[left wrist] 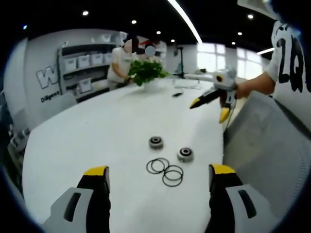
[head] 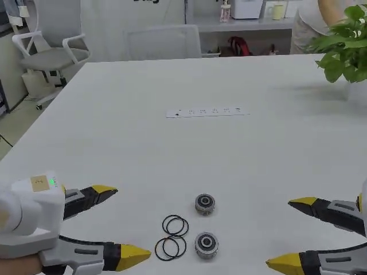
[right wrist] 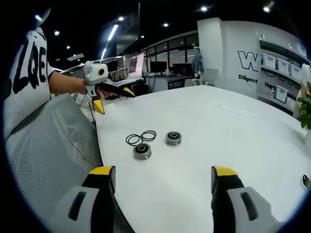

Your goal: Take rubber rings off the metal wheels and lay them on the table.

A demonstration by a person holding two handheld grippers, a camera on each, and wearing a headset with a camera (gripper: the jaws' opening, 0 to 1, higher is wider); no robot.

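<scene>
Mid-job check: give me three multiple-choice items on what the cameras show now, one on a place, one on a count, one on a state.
1. In the head view, where do the rubber rings lie relative to the metal wheels?
A) left of them
B) right of them
C) stacked on them

2. How many metal wheels are on the table?
A) one
B) two
C) four

3. What state are the left gripper and right gripper in?
A) both open, empty
B) both shut on rings
C) left shut on a wheel

Answers:
1 A: the black rings lie flat just left of the wheels.
2 B: two wheels sit one behind the other.
3 A: each gripper view shows spread jaws with nothing between.
</scene>
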